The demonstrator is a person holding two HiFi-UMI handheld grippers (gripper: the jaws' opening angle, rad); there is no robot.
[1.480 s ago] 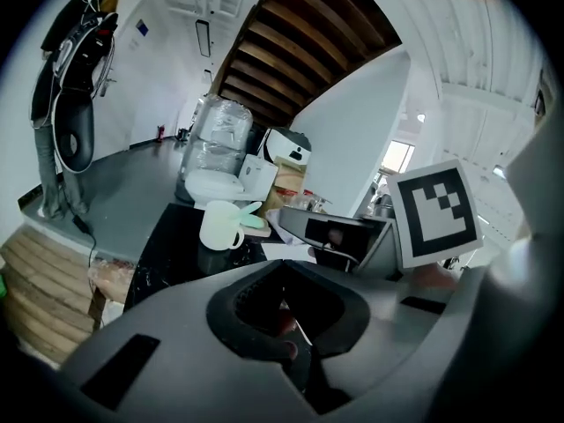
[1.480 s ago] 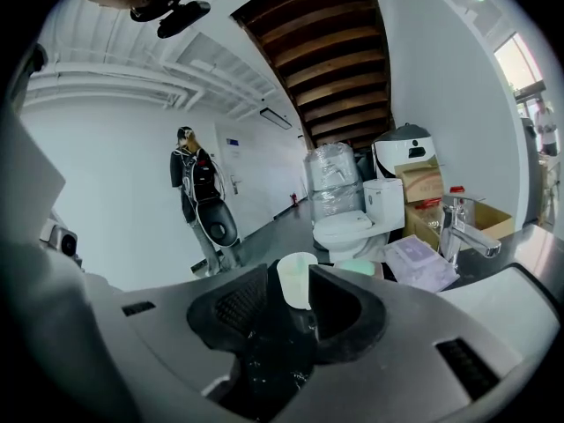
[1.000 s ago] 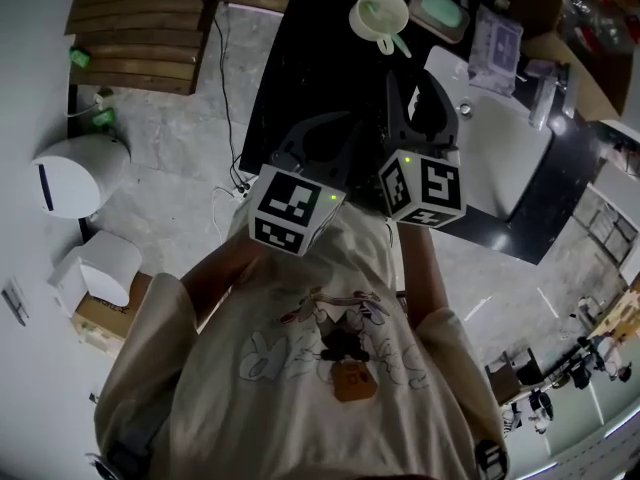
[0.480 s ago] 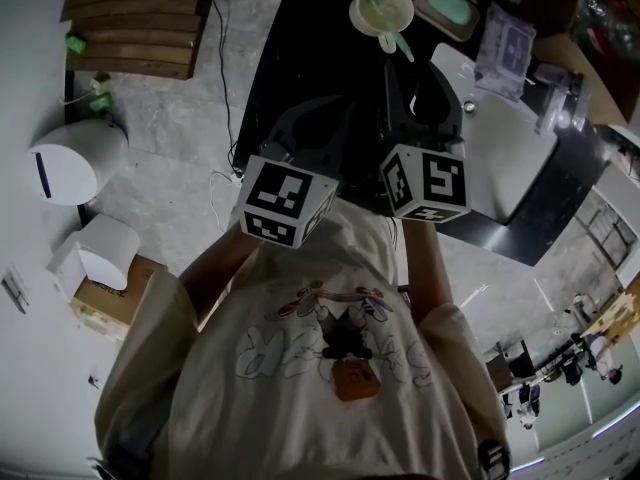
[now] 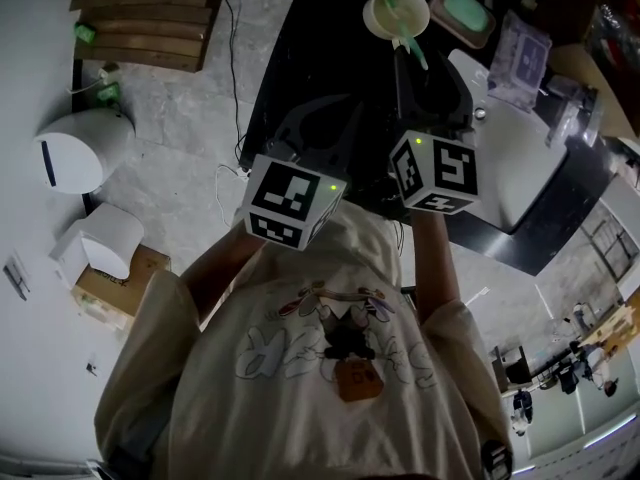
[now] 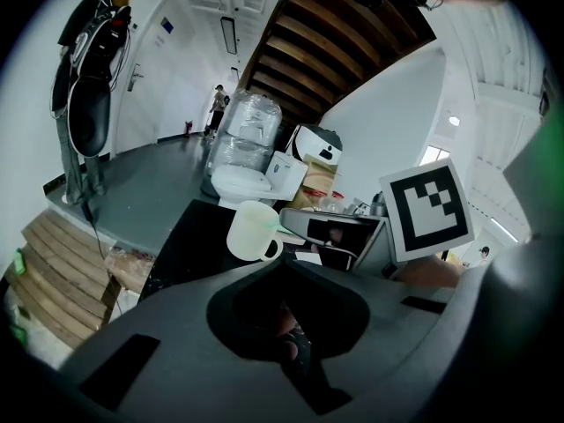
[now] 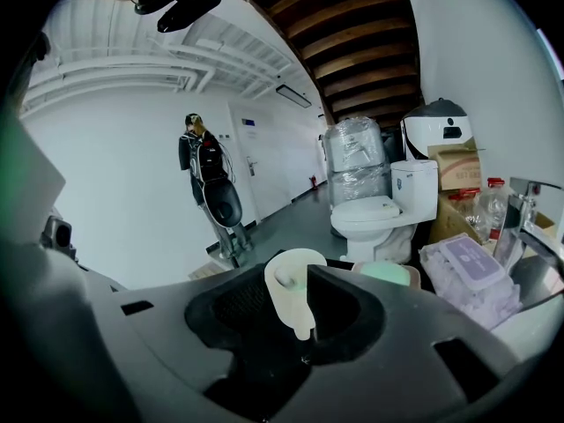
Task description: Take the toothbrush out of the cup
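Toothbrush [image 5: 415,46] in cup [image 5: 384,6], just ahead of right tongs [image 7: 306,329].

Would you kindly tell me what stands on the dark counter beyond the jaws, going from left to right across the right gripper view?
cup → soap dish holding a green soap → pack of wipes

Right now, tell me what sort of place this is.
Likely a bathroom mock-up inside a showroom or workshop: a black counter with white basin, a cup holding a toothbrush, a soap dish, and a freestanding toilet.
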